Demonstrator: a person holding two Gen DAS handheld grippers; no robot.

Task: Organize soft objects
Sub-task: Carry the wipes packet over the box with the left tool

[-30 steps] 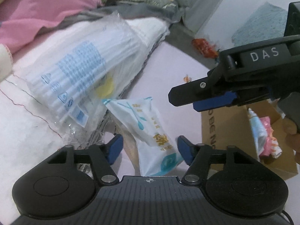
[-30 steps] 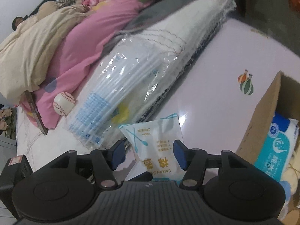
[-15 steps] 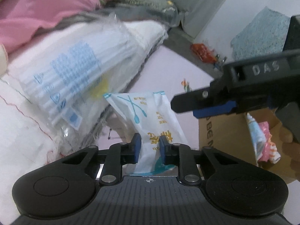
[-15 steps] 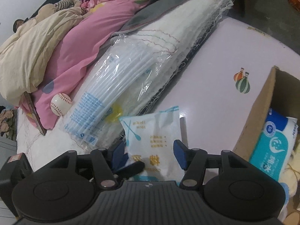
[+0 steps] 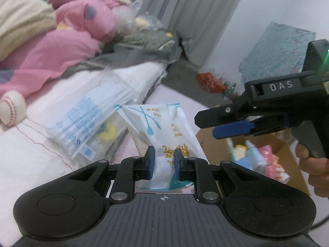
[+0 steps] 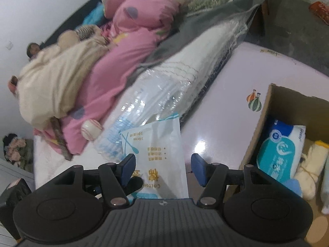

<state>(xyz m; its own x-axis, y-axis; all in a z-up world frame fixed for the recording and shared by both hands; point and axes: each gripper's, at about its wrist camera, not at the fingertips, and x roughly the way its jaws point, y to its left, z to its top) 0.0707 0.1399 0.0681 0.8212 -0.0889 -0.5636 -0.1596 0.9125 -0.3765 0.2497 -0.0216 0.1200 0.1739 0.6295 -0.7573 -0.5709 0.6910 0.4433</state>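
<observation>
My left gripper (image 5: 163,161) is shut on a white and blue cotton swab packet (image 5: 162,131) and holds it upright above the pale pink table (image 5: 176,100). The packet also shows in the right wrist view (image 6: 158,154), between the spread fingers of my right gripper (image 6: 163,169), which is open and empty. The right gripper also shows in the left wrist view (image 5: 218,123), up and to the right of the packet. A cardboard box (image 6: 265,123) at the right holds a teal tissue pack (image 6: 281,152) and other soft items.
A clear plastic bag of long white items (image 5: 96,119) lies on a white cloth left of the packet. A baseball (image 5: 12,108) rests by pink bedding (image 5: 51,51). Red wrappers (image 5: 209,81) lie on the grey floor beyond the table.
My left gripper closed on the cotton swab packet and lifted it upright. The right gripper stayed open beside it.
</observation>
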